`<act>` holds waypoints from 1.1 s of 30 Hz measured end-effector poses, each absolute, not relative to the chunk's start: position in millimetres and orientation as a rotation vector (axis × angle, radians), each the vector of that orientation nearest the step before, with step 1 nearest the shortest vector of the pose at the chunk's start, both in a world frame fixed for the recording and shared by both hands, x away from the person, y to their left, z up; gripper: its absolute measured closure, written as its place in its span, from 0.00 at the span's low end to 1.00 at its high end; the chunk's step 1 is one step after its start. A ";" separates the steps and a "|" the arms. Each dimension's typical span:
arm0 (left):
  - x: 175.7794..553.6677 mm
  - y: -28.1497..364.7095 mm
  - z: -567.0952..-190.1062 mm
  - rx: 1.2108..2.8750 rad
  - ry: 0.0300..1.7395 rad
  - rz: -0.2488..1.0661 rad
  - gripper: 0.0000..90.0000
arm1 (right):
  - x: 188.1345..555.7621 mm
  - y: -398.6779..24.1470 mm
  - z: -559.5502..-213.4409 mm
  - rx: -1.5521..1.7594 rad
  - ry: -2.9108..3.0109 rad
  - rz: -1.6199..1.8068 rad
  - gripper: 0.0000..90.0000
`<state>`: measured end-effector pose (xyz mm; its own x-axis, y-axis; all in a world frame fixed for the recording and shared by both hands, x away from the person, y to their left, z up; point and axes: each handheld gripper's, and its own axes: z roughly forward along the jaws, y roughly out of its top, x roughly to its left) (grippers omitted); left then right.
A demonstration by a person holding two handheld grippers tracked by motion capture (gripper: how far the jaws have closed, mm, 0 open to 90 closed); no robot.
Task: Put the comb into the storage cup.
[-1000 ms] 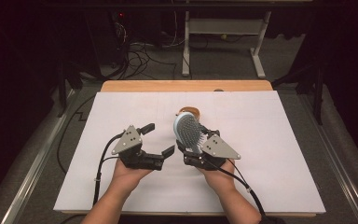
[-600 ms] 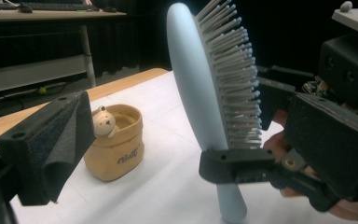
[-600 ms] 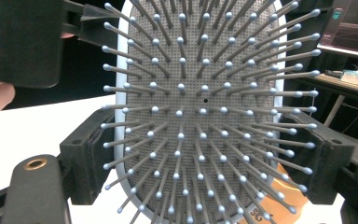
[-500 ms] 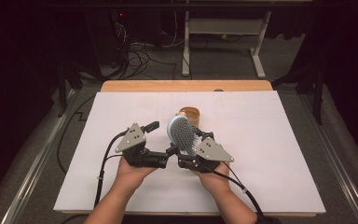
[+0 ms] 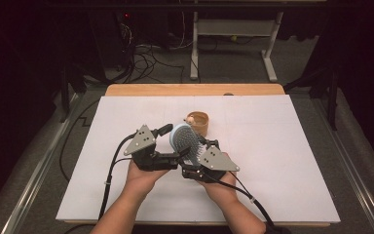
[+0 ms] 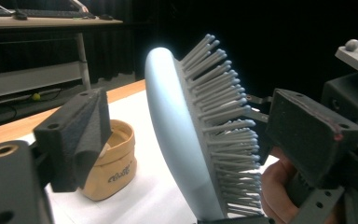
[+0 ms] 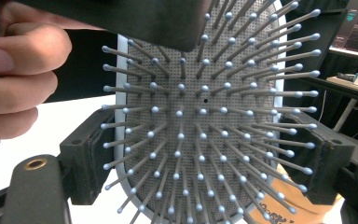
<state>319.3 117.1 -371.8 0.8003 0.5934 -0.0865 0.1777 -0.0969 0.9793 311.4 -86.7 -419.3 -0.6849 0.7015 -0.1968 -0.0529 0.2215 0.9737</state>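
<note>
held up off the table, hairbrush (image 5: 184, 141) pinched across its head by right gripper (image 5: 200, 152). left gripper (image 5: 171, 141) just been closing around the head, pads (image 6: 81, 135) not touching yet. looks like a handover starting. tan pouch (image 5: 198, 122) just behind.

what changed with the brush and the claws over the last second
The left claw slid in toward the hairbrush, and its jaws have just been closing around the brush head, bristles facing one jaw; contact isn't clear. The brush, held by the right claw at its edges, shifted slightly toward the left claw. The tan paper cup and white table cover stayed put.
</note>
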 end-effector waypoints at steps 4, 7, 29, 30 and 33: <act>319.8 117.9 -371.4 1.654 0.618 0.379 0.19 | 310.7 -85.8 -419.2 0.597 1.865 1.526 0.23; 320.2 119.0 -371.3 1.651 0.617 0.369 0.24 | 310.7 -85.6 -418.8 0.596 1.864 1.529 0.23; 318.5 116.1 -371.3 1.640 0.627 0.331 0.53 | 310.5 -83.6 -417.8 0.595 1.846 1.500 0.23; 318.2 115.8 -371.0 1.638 0.629 0.332 0.54 | 310.4 -83.5 -417.6 0.597 1.846 1.499 0.23; 317.1 115.0 -370.5 1.637 0.635 0.340 0.57 | 310.1 -83.1 -417.2 0.595 1.844 1.487 0.23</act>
